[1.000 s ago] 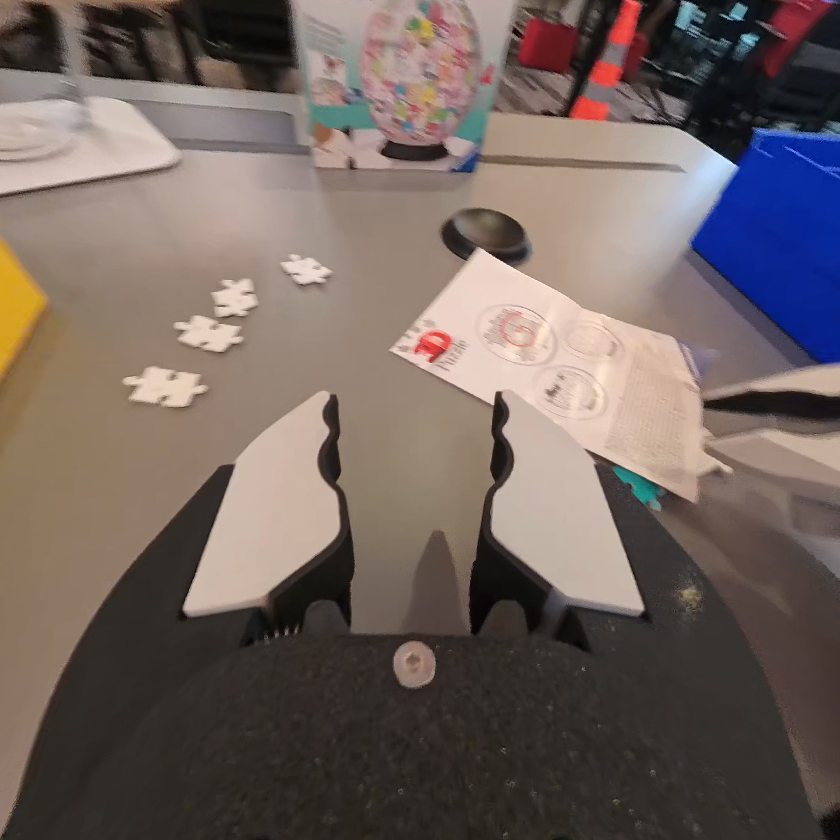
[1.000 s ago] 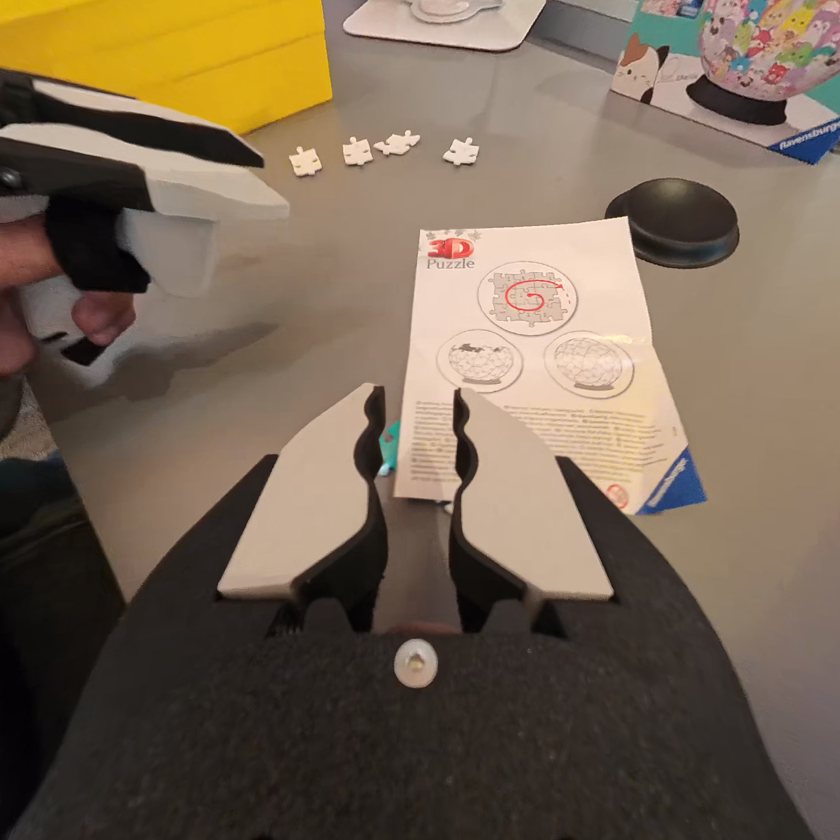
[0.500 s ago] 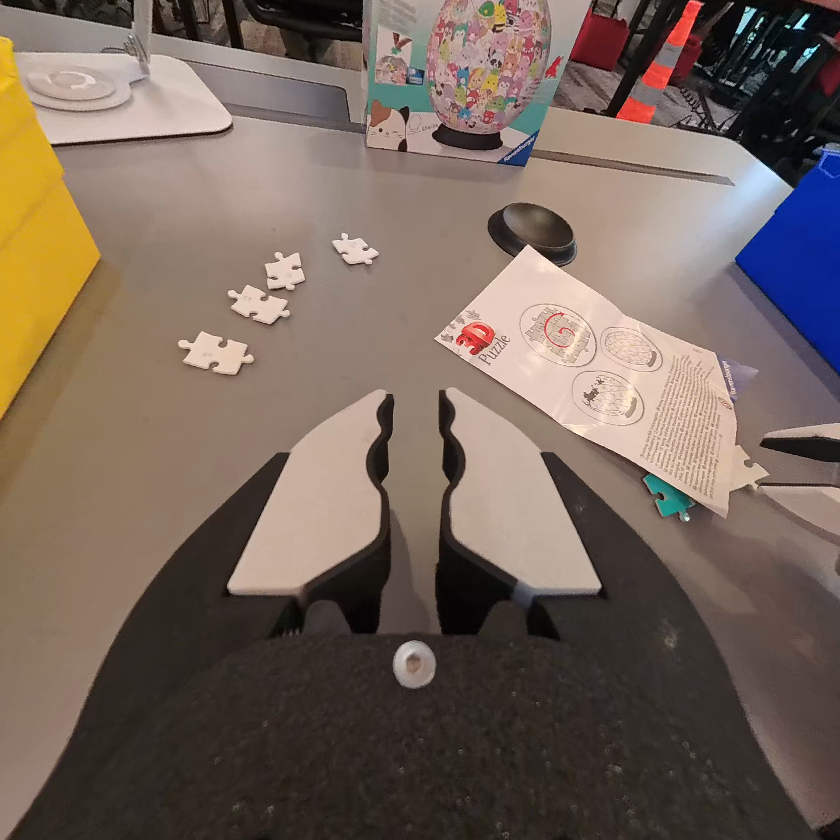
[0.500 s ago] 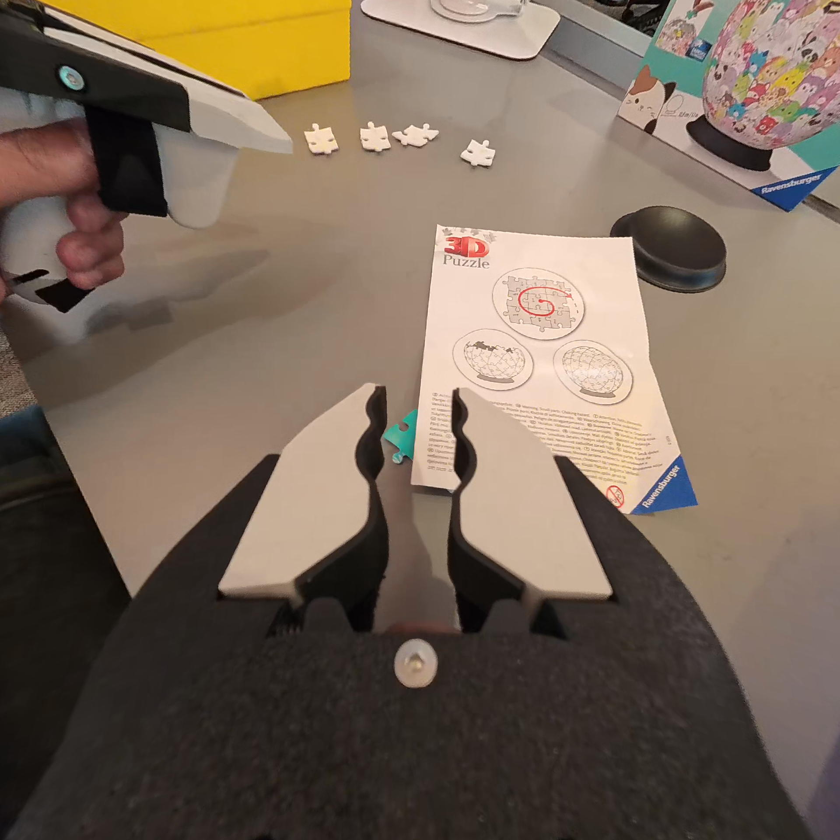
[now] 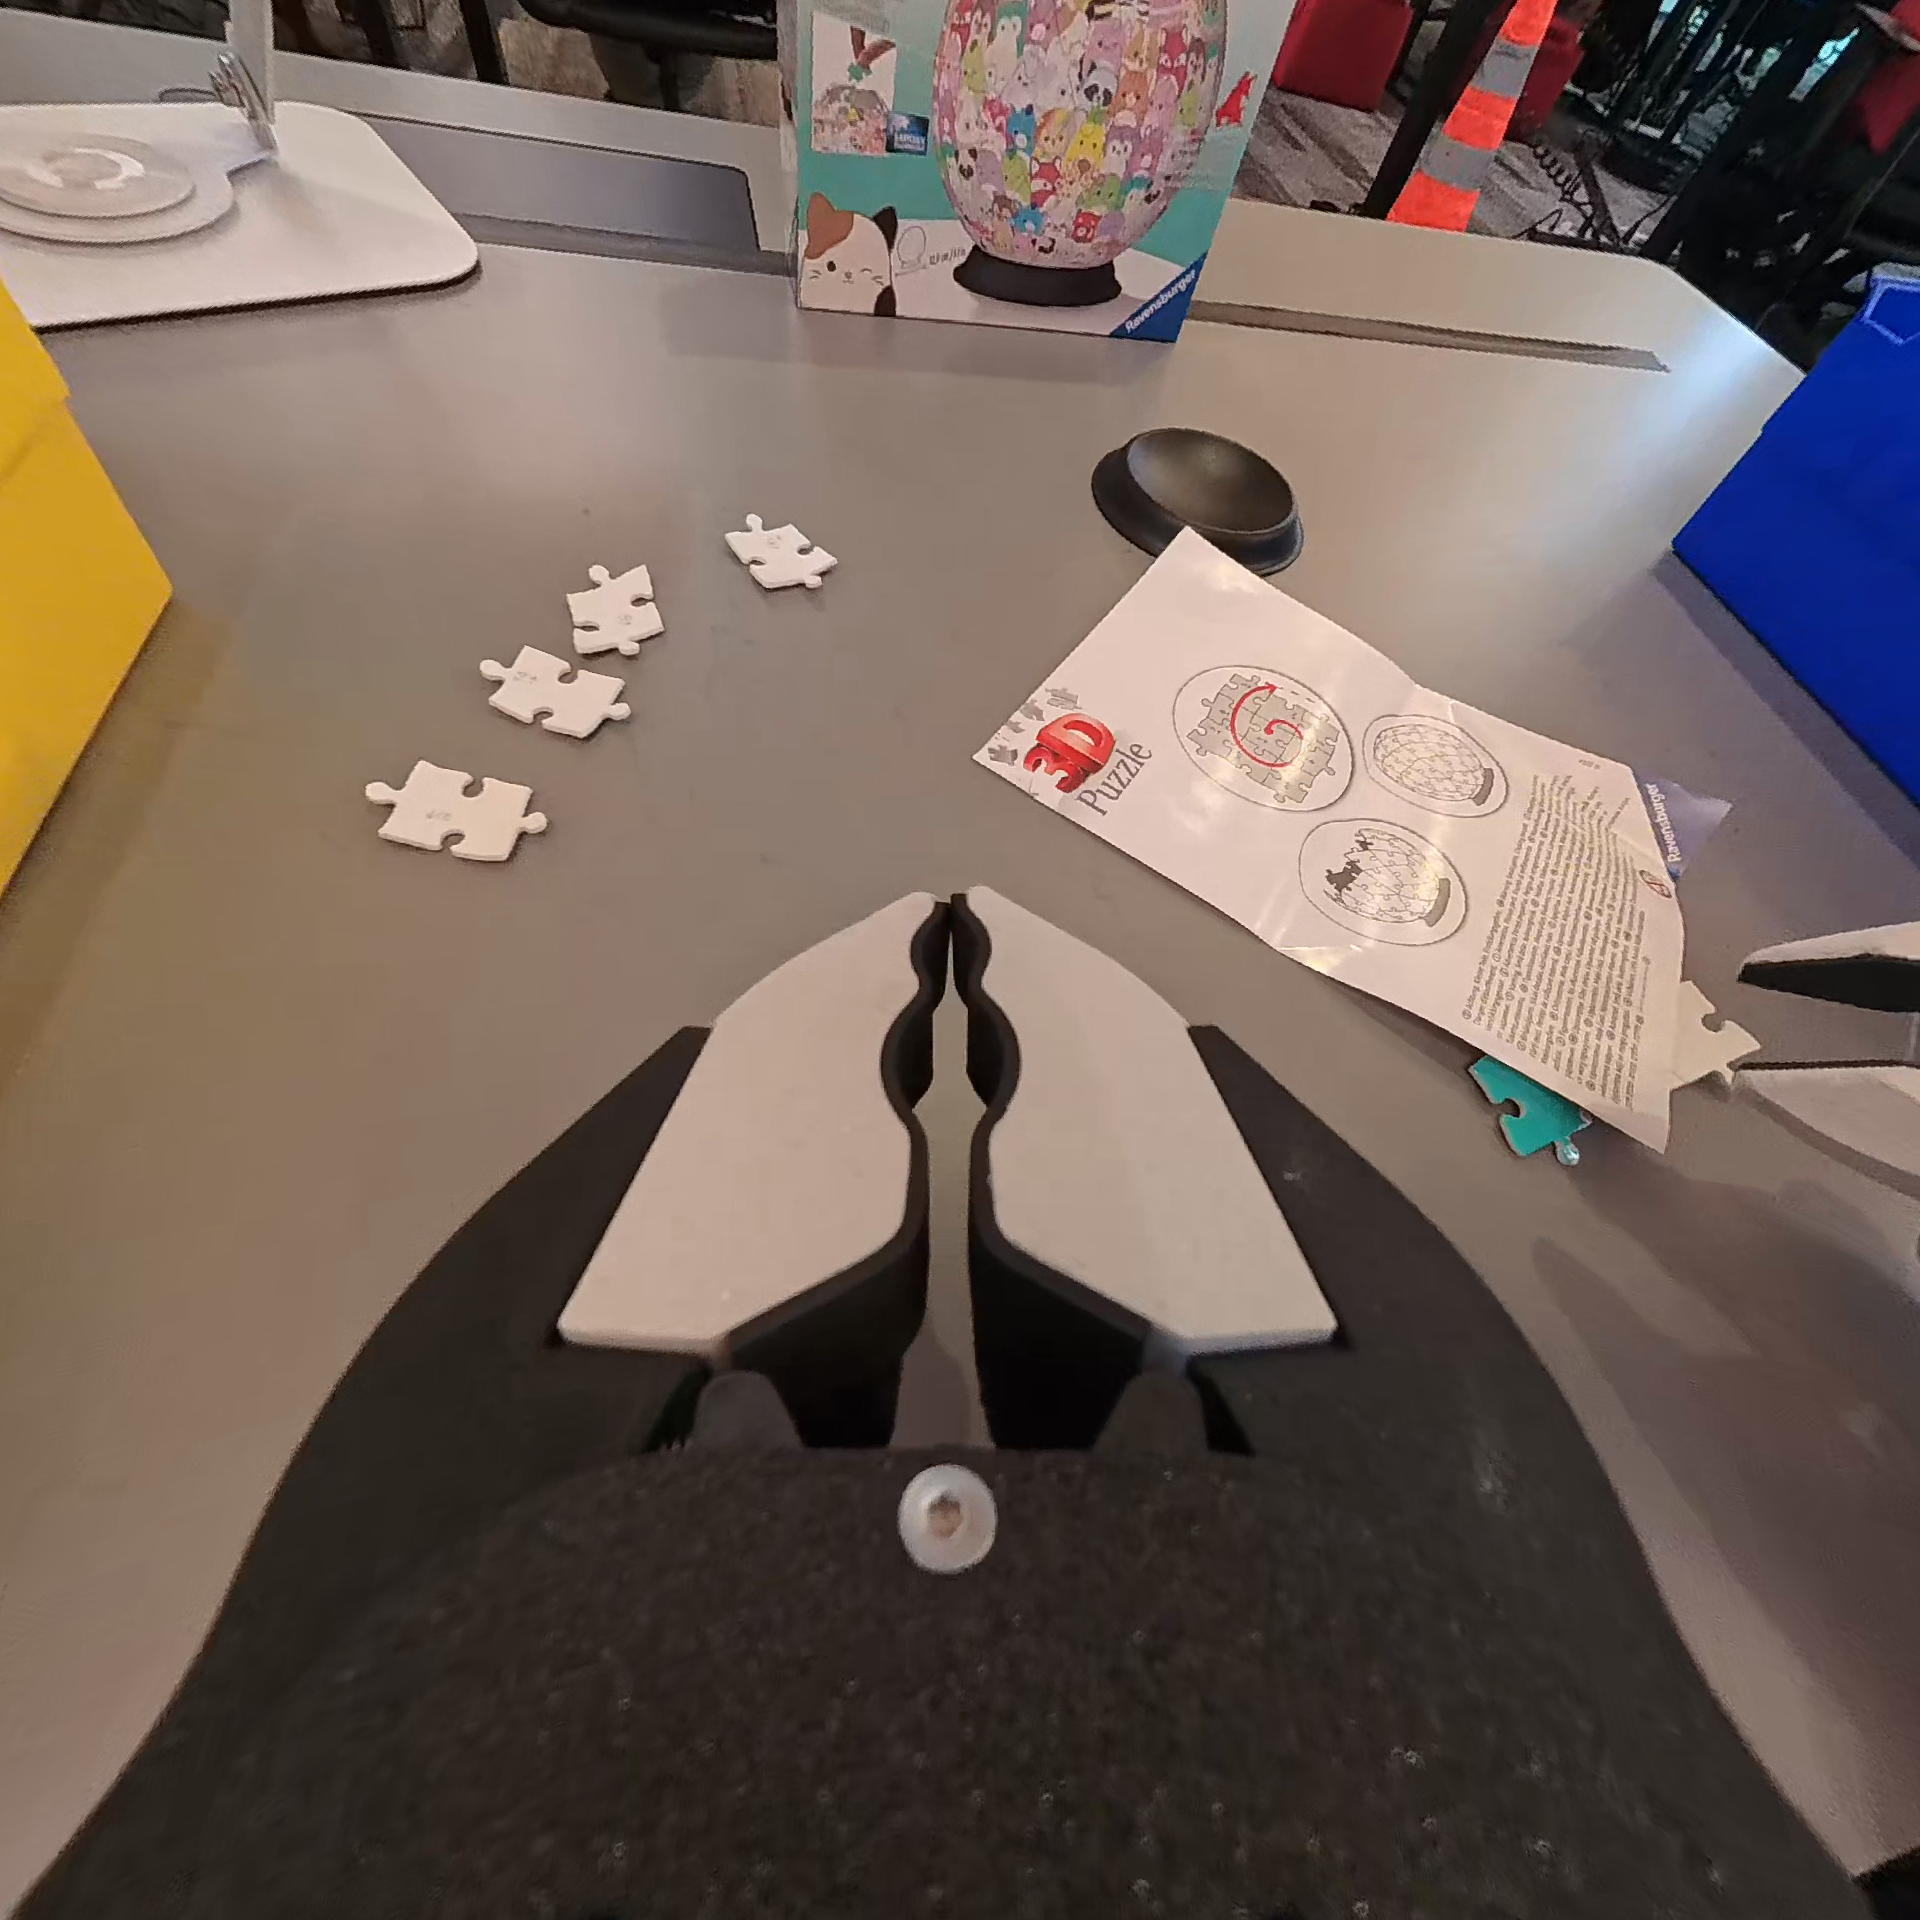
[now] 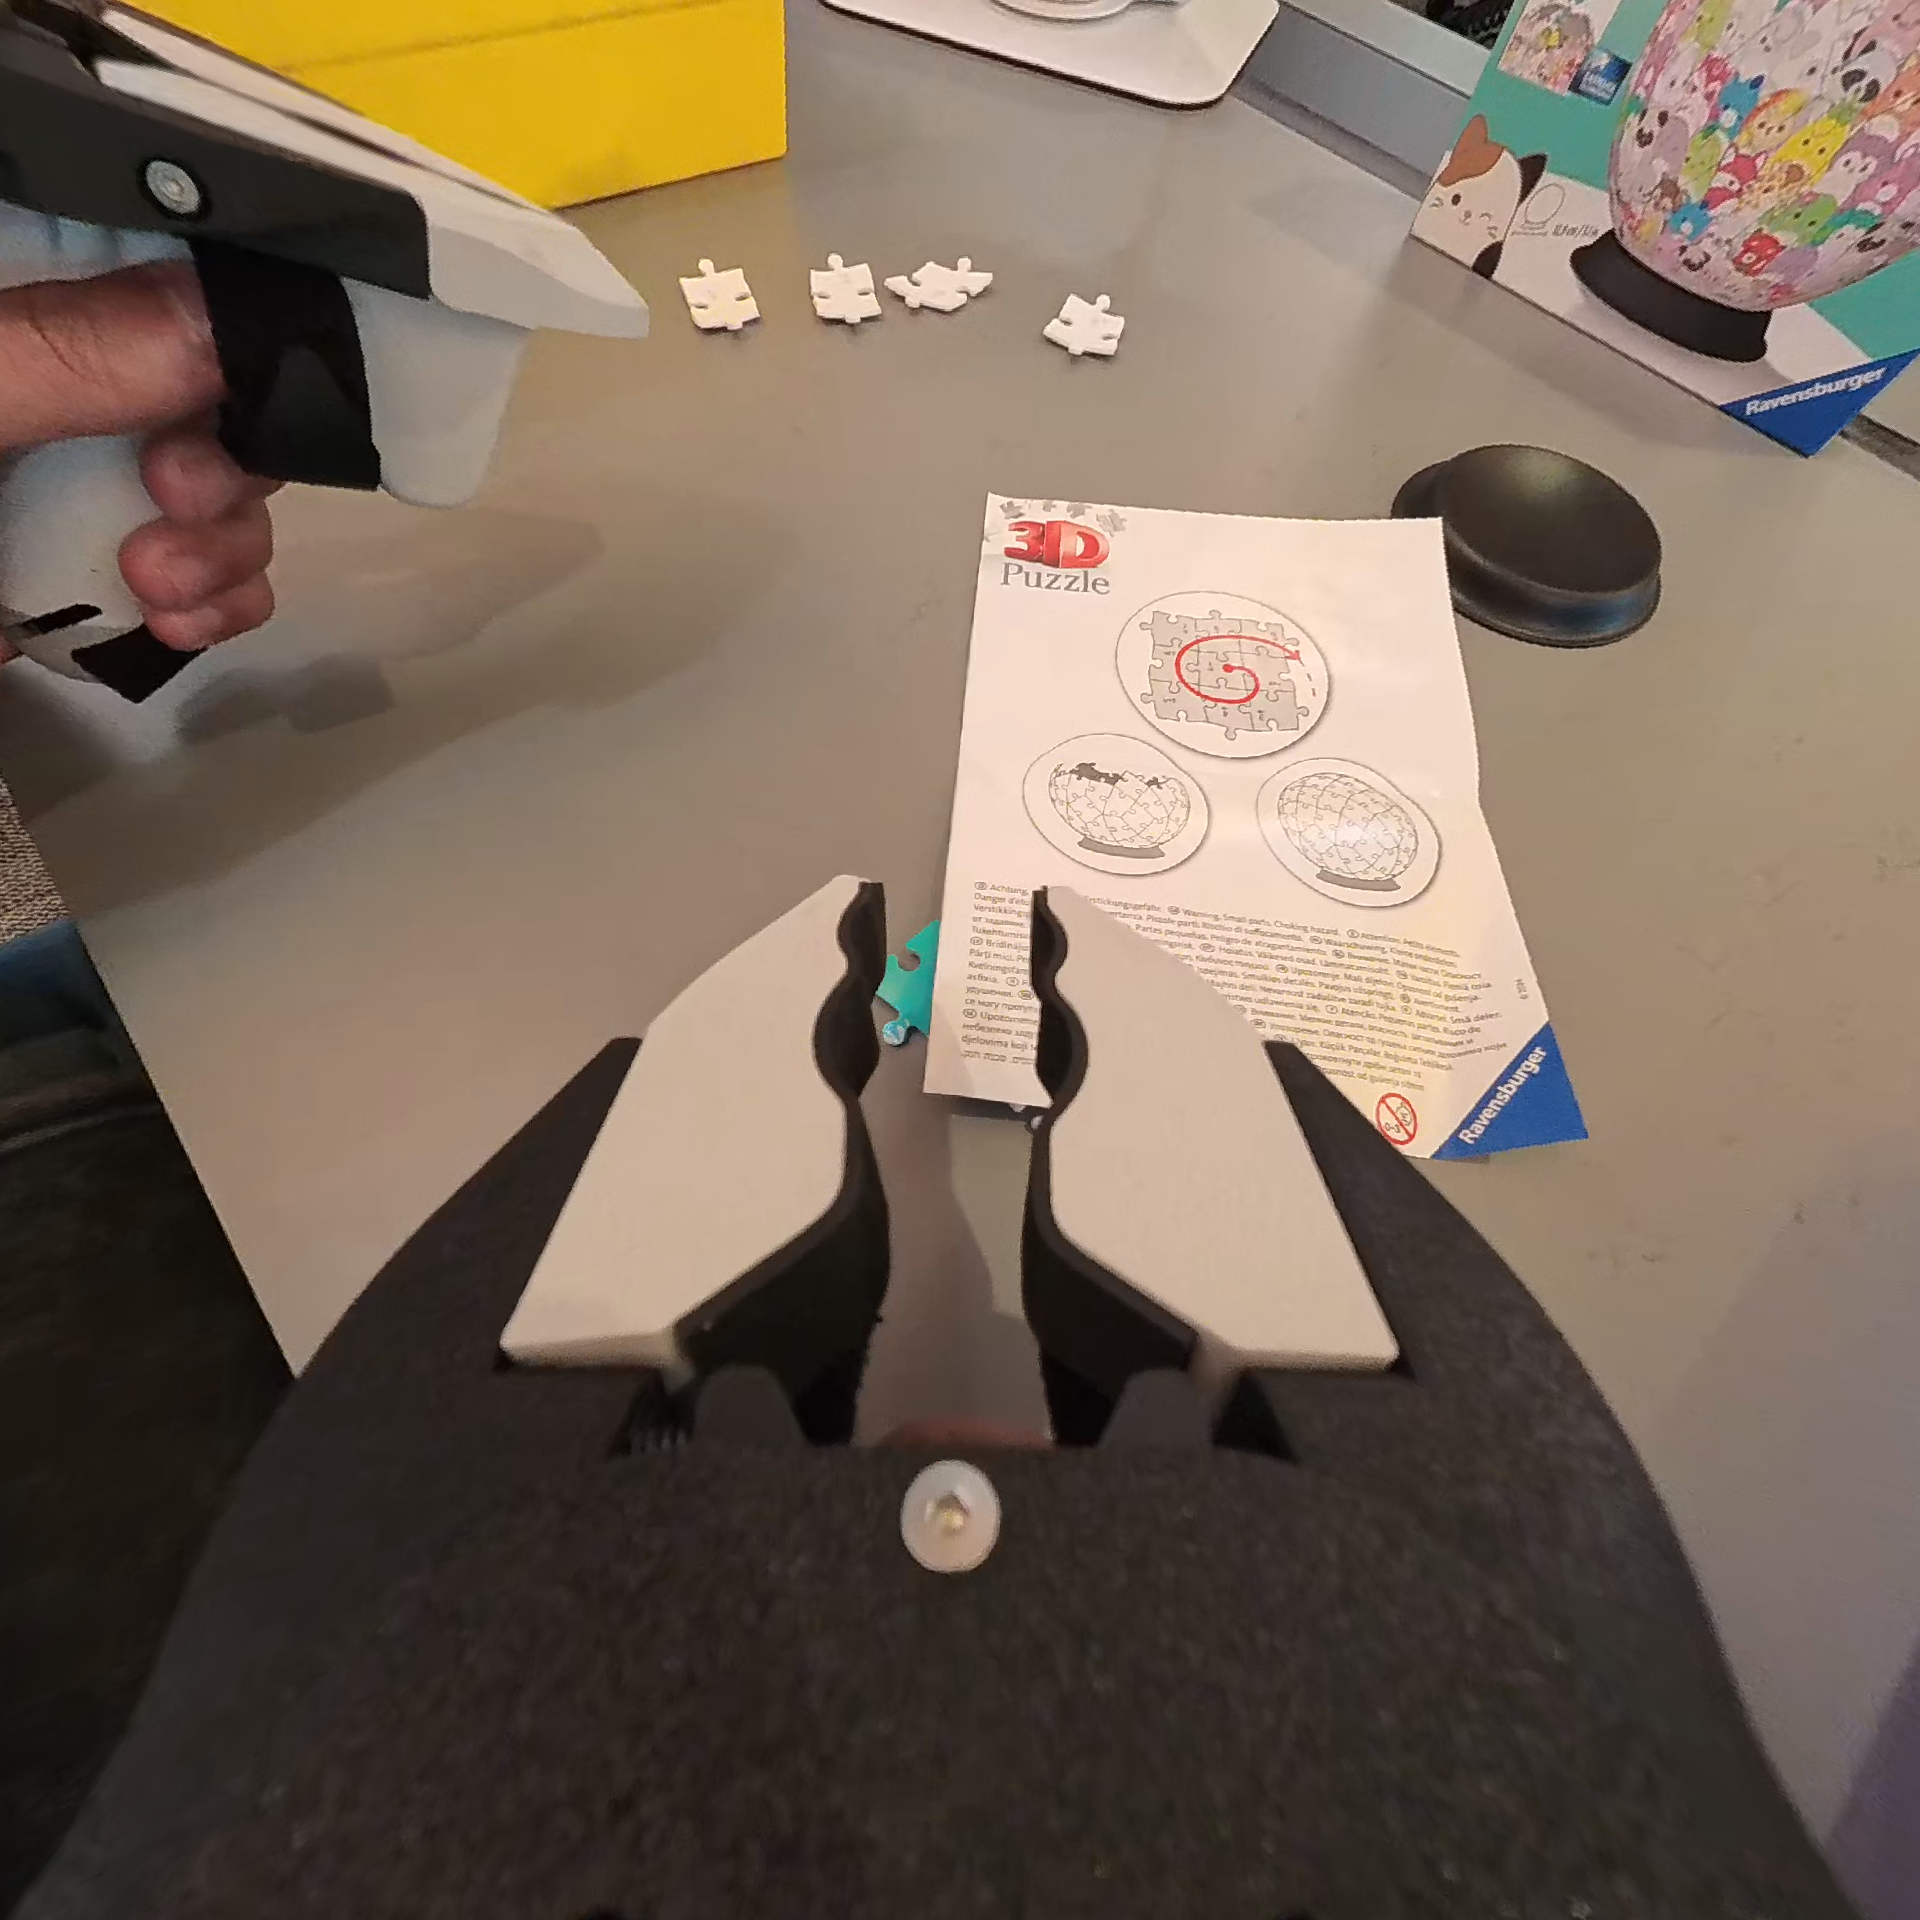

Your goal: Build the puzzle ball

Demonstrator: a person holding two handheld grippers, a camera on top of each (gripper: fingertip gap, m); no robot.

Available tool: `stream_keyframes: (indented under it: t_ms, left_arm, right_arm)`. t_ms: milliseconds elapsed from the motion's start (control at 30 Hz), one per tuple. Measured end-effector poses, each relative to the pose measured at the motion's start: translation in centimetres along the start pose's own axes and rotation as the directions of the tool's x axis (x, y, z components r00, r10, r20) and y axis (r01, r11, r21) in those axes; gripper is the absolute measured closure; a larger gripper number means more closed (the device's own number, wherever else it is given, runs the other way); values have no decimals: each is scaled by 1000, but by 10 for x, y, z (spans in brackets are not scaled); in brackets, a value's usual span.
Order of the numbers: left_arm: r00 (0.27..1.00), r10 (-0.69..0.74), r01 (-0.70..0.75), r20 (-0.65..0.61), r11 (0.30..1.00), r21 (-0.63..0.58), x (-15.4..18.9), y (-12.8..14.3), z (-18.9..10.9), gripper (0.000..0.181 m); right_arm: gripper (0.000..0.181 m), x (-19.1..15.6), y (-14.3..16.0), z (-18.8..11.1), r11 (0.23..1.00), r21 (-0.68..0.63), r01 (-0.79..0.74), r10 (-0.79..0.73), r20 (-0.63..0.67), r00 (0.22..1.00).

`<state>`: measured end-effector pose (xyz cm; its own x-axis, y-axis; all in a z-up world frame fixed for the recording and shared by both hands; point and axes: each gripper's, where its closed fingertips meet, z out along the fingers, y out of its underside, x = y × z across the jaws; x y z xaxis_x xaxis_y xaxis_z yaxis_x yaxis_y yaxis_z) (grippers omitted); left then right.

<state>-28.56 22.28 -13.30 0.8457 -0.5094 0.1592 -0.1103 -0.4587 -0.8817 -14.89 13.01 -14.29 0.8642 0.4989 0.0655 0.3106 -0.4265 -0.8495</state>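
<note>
Left claw (image 5: 951, 920) now closed, empty

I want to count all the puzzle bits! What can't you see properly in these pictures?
- Teal puzzle piece: partly under the instruction sheet in both views, so its full shape is hidden.
- White piece at the sheet's corner: left wrist view only; in the right wrist view the fingers cover that spot.
- Pieces possibly under the sheet: cannot tell.
- Yellow bin and blue bin: cut off by frame edges, contents unseen.

pieces (image 5: 569, 688) left | leaflet (image 5: 1340, 821) right | box (image 5: 1008, 156) behind
</note>
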Motion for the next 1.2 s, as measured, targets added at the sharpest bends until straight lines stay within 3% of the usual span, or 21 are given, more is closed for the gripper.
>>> stream_keyframes:
  t_ms: [467,900,1200]
  left_arm:
    - [983,47,-55,-179,998,-39,54,13,3,181]
    - [961,107,-131,-257,988,-79,75,26,-7,181]
    - [961,71,-110,-267,984,-137,74,58,-29,181]
  right_arm:
    - [156,3,2,-3,1000,-7,0,0,-7,1000]
    - [156,5,5,-3,999,-28,17,-18,-16,1000]
    - [156,15,9,-5,999,-33,2,-3,-32,999]
